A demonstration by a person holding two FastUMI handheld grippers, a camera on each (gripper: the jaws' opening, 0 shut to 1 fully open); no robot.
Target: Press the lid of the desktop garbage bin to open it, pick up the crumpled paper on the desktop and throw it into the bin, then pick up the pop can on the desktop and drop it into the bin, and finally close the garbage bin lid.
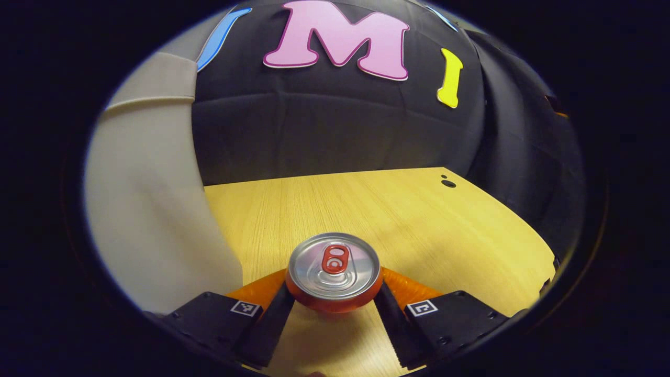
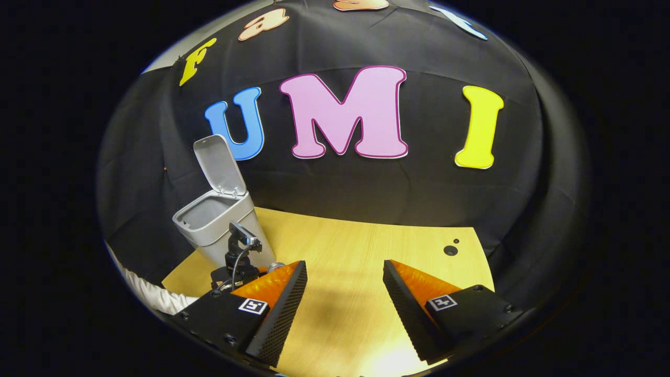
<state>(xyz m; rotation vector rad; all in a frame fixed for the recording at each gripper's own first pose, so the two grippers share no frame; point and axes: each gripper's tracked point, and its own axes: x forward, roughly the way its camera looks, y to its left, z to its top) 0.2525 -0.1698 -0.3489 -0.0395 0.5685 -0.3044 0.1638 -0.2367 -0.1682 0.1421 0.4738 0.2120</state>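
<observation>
An orange pop can (image 1: 334, 267) with a silver top and red tab stands upright between my left gripper's (image 1: 334, 296) fingers, which press on both of its sides. Whether it rests on the wooden table (image 1: 419, 220) or hangs just above it, I cannot tell. The light grey bin's wall (image 1: 152, 209) rises close on the left. In the right gripper view the bin (image 2: 220, 222) stands at the table's left end with its lid (image 2: 217, 162) tipped up and open. The left gripper's body and camera (image 2: 238, 251) sit right in front of it. My right gripper (image 2: 345, 277) hovers open over the table (image 2: 356, 246).
Two small dark holes (image 2: 450, 250) mark the table near its far right corner. A light sleeve (image 2: 152, 296) shows at the lower left of the right gripper view. The booth's black cloth closes off the back and right sides.
</observation>
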